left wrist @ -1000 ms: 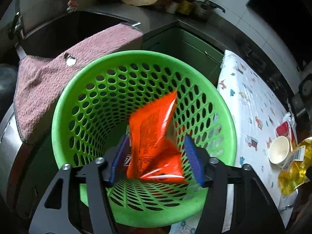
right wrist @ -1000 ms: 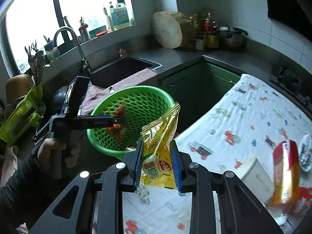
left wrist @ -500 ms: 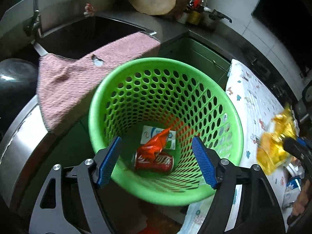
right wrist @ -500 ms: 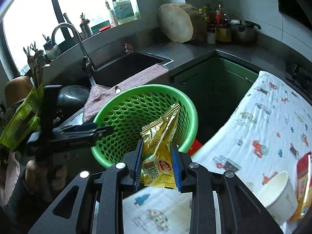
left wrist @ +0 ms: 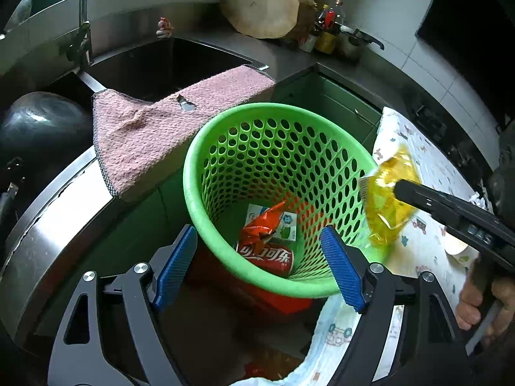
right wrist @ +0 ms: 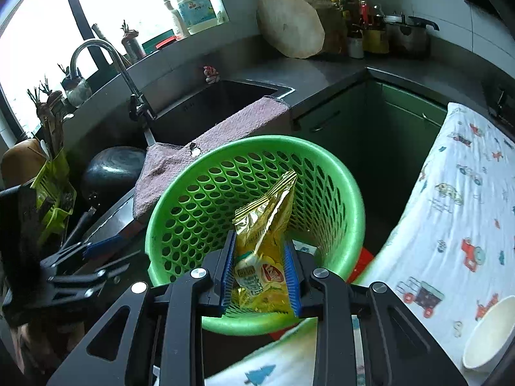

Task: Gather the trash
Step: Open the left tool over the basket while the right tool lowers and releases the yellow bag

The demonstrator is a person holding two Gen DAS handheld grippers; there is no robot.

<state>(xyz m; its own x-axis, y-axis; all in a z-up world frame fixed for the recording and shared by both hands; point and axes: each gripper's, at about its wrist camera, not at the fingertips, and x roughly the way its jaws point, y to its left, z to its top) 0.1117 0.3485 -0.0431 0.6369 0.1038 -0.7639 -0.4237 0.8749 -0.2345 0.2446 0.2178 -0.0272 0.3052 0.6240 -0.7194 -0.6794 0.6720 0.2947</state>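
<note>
Right gripper (right wrist: 259, 276) clamps the yellow snack bag (right wrist: 262, 251) upright at the green basket's (left wrist: 193, 199) near rim — basket mouth just ahead and below — while the left gripper (left wrist: 257, 270) stands wide, empty.

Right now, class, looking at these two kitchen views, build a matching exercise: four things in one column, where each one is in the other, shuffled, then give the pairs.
Things:
1. yellow snack bag
2. red soda can
3. pink towel
4. white cup

Places:
A. draped over the sink edge
B. on the printed cloth
C. clamped in the right tongs
D. at the bottom of the green basket

Pairs: 1-C, 2-D, 3-A, 4-B
</note>
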